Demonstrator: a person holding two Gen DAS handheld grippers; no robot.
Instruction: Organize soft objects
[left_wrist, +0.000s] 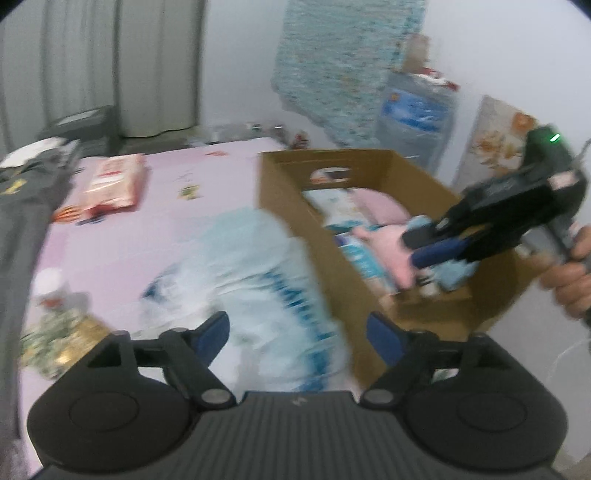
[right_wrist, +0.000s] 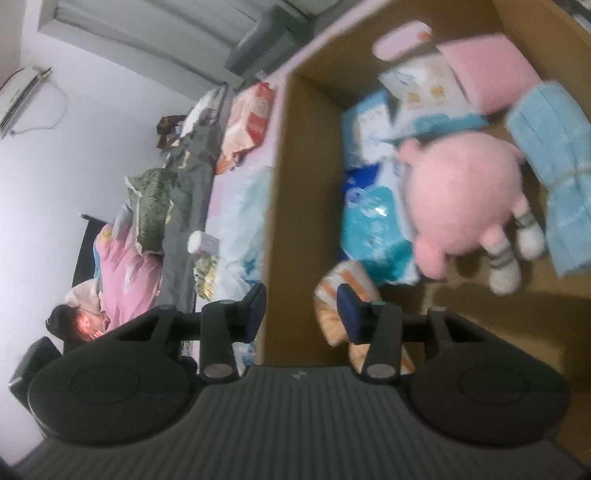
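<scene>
Left gripper (left_wrist: 297, 334) fingers spread wide, nothing between them – pale blue plastic pack (left_wrist: 258, 280) lies on the pink bed (left_wrist: 122, 236) just ahead, beside the cardboard box (left_wrist: 291, 192). Right gripper (right_wrist: 301, 308) fingers partly apart, straddling the box's near wall (right_wrist: 295, 184), gripping nothing; one finger is just by an orange-white pack (right_wrist: 332, 295) inside. Box already holds pink plush toy (right_wrist: 465, 199), blue towel bundle (right_wrist: 554, 155), pink cushion (right_wrist: 491, 70), several blue-white packs. Red-white pack (left_wrist: 114, 181) is on the bed, well apart.

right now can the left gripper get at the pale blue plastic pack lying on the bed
Probably yes: the left gripper is open, and the pale blue plastic pack lies straight ahead on the pink sheet, nothing between; the cardboard box stands beside it.
</scene>
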